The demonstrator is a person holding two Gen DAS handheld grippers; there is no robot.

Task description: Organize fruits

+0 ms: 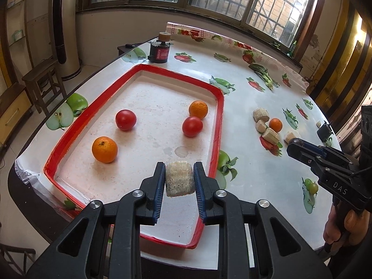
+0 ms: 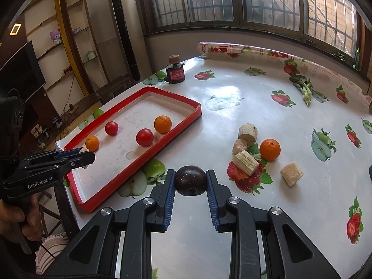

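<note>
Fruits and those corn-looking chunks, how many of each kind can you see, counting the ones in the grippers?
Oranges: 3
Tomatoes: 2
Dark plum: 1, held in the right gripper
Beige chunks: 5, one held in the left gripper
Total: 11

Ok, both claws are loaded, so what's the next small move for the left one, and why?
Probably lower the left claw a little and let go. It is shut on a pale cut chunk that hangs over the bare near end of the red-rimmed tray, clear of the two oranges and two tomatoes. The right claw, shut on a dark plum, is short of the tray.
</note>
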